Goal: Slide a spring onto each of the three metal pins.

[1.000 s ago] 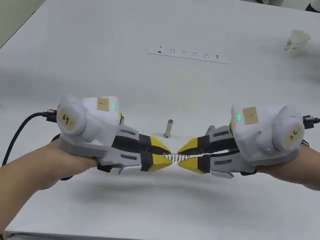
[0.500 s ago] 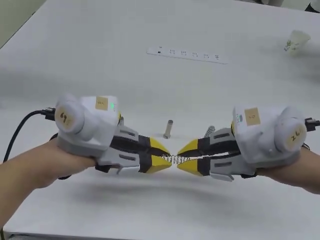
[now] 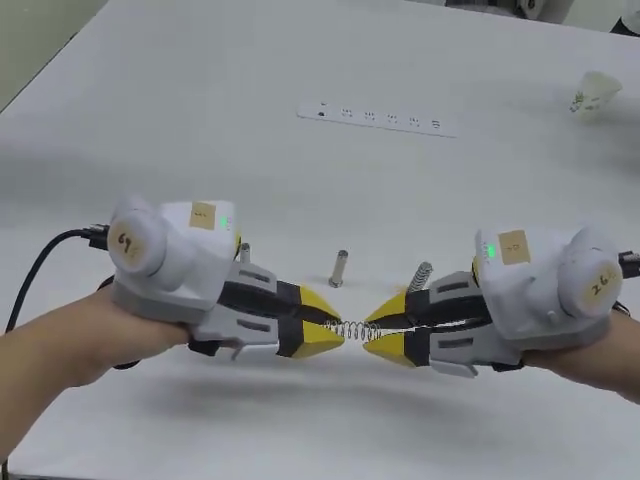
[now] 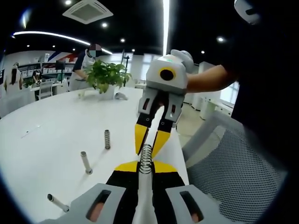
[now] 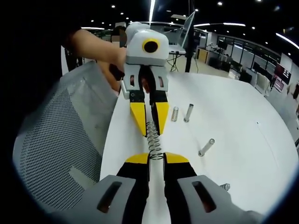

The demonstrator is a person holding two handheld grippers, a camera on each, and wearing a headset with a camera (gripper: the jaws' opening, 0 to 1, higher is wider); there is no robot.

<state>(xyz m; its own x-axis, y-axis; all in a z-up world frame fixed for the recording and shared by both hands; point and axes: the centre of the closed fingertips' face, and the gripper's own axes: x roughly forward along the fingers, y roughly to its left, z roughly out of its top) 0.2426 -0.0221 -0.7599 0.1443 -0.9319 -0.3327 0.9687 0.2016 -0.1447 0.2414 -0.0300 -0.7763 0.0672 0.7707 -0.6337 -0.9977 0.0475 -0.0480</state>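
spring (image 3: 352,327) just nearside of bare pin (image 3: 340,268) | left gripper (image 3: 336,331) pinched shut on one end; right gripper (image 3: 370,333) likewise on other | likely best: hold coils straight; free one end

I am working over a white table (image 3: 200,80) | a mesh chair (image 4: 233,172) is standing beside it | ceiling lights (image 4: 165,18) are glowing overhead
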